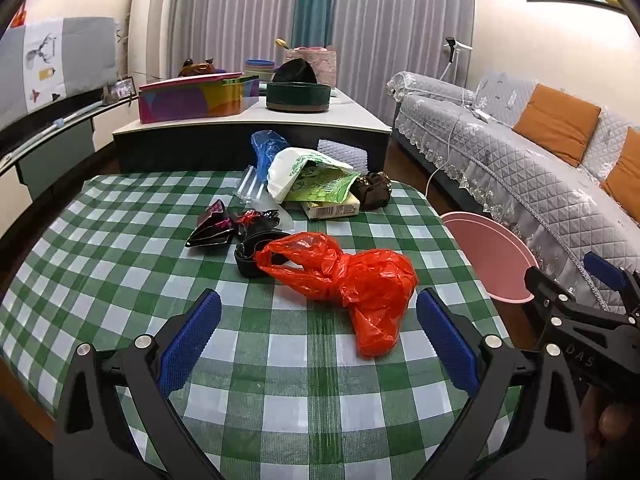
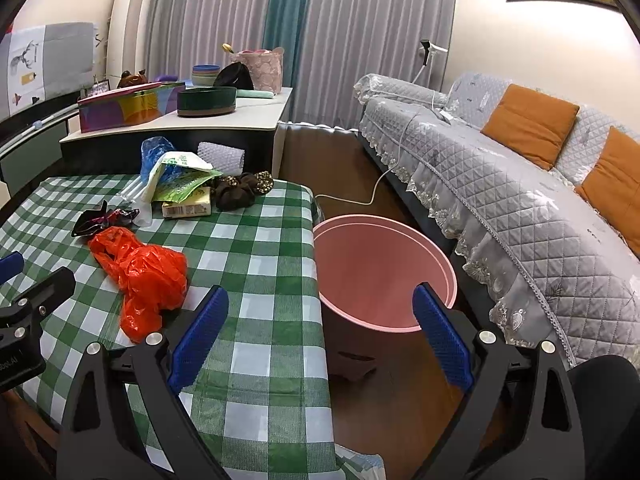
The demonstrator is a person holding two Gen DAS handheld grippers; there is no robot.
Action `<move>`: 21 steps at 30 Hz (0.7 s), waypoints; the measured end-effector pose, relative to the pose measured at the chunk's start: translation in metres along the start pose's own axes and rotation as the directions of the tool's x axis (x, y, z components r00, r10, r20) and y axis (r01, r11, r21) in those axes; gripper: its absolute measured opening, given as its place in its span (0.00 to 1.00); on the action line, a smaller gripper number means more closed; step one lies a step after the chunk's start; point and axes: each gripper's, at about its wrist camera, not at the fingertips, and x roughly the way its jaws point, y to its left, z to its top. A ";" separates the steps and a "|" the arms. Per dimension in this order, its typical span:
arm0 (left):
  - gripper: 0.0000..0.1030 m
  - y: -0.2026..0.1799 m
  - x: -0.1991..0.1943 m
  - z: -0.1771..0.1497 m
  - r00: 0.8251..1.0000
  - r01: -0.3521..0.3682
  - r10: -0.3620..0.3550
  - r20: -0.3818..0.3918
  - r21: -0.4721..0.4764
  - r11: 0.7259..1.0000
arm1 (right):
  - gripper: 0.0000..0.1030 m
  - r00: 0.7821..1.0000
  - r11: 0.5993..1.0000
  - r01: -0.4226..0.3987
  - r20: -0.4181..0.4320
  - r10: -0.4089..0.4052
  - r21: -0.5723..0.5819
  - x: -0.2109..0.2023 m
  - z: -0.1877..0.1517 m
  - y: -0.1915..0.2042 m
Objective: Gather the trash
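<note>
A crumpled red plastic bag (image 1: 352,280) (image 2: 144,276) lies on the green checked tablecloth (image 1: 120,240) (image 2: 264,240). Behind it are black wrappers (image 1: 216,226) (image 2: 100,218), a black band (image 1: 250,254), a white and green bag (image 1: 312,178) (image 2: 180,180), a blue bag (image 1: 268,148), a yellowish box (image 1: 332,209) (image 2: 188,206) and a dark scrunched cloth (image 1: 372,190) (image 2: 240,190). A pink bin (image 2: 384,272) (image 1: 492,256) stands on the floor beside the table. My left gripper (image 1: 318,320) is open just short of the red bag. My right gripper (image 2: 320,316) is open over the table edge and bin.
A grey quilted sofa (image 2: 520,184) with orange cushions runs along the right. Behind the table stands a low cabinet (image 1: 248,128) with a colourful box (image 1: 192,98) and a dark round tin (image 1: 298,96). A white cable (image 2: 360,196) trails on the wooden floor.
</note>
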 end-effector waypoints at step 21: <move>0.92 0.000 -0.001 0.001 1.000 0.003 -0.003 -0.005 0.005 1.000 | 0.89 1.000 1.000 0.002 0.002 -0.002 0.000 0.000 -0.001 0.001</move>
